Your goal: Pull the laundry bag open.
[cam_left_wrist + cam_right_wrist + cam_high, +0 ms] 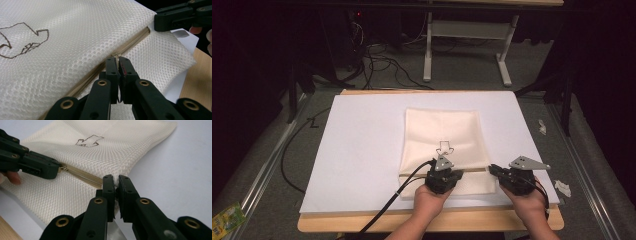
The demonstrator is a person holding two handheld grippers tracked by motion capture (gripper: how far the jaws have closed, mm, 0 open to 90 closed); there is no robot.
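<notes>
The cream mesh bag (443, 142) is lying in the middle of the frame on the white board (357, 150), its zip (130, 42) running across the lower part near the person's hands. In the left gripper view, the left gripper (118, 60) is pinching the zip pull (116, 55) at its tips, jaws pressed together on it, about midway along the zip line. At lower right of the high view, the right gripper (493, 169) is clamping the edge of the bag at the zip's end; in its own view a nub of mesh is sitting squeezed between the closed jaws. So this looks like the zipping step in hand: one side anchoring, the other working the slider. Next move, I'd judge, is calling for a steady pull of the slider straight along the teeth, with the right side holding the fabric taut so the mesh isn't bunching.
</notes>
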